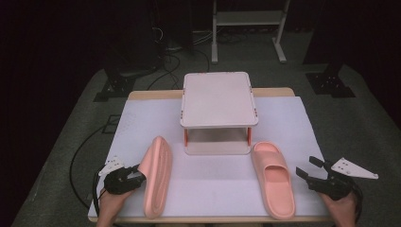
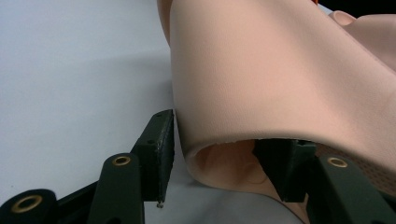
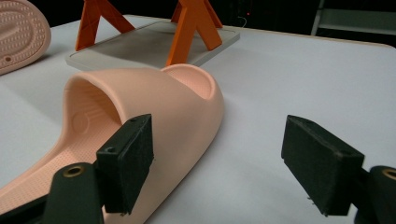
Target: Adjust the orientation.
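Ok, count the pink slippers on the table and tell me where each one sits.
2. One slipper stands tipped on its edge at the front left, its strap between the left gripper's jaws. The other slipper lies flat, sole down, at the front right, beside the open right gripper.

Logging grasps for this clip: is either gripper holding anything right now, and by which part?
The left gripper has its fingers on either side of the left slipper's strap edge, one inside and one outside. The right gripper is open, holding nothing.

My black claws [image 3: 217, 163]; two peach-pink slippers [image 1: 274, 177], one dimple-soled [image 1: 157, 175]; white surface [image 1: 213, 182]; pale grey rack [image 1: 218, 97], orange legs [image 3: 191, 28].
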`<state>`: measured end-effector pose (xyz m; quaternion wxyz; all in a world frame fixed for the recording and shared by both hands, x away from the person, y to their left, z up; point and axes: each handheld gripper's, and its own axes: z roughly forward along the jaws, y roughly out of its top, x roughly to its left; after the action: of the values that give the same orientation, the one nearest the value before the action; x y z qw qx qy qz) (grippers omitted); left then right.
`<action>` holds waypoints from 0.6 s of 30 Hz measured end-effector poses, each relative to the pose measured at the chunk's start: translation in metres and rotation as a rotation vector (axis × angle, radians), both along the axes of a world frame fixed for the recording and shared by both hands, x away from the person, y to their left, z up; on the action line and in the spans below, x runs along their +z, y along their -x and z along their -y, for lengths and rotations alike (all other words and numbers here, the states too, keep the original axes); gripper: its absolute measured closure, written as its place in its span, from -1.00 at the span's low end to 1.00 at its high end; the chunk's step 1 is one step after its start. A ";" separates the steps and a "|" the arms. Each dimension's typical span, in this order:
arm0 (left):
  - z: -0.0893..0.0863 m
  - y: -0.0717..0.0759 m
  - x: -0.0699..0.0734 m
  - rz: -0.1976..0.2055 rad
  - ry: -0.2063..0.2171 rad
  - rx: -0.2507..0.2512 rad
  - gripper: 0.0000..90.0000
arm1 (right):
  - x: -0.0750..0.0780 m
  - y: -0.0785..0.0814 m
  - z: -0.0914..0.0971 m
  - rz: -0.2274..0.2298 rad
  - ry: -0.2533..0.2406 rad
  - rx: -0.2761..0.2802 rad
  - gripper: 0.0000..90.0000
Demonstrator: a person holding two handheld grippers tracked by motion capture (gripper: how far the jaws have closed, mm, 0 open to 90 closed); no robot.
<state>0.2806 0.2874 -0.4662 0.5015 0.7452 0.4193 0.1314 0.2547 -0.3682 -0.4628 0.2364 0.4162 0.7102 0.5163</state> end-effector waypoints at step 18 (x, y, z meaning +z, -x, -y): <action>0.008 0.003 0.007 0.048 0.021 -0.018 0.05 | 0.000 -0.001 -0.001 -0.005 -0.001 0.004 -0.46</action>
<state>0.2776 0.2790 -0.4587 0.5202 0.7405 0.4017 0.1402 0.2555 -0.3672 -0.4631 0.2336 0.4162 0.7112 0.5162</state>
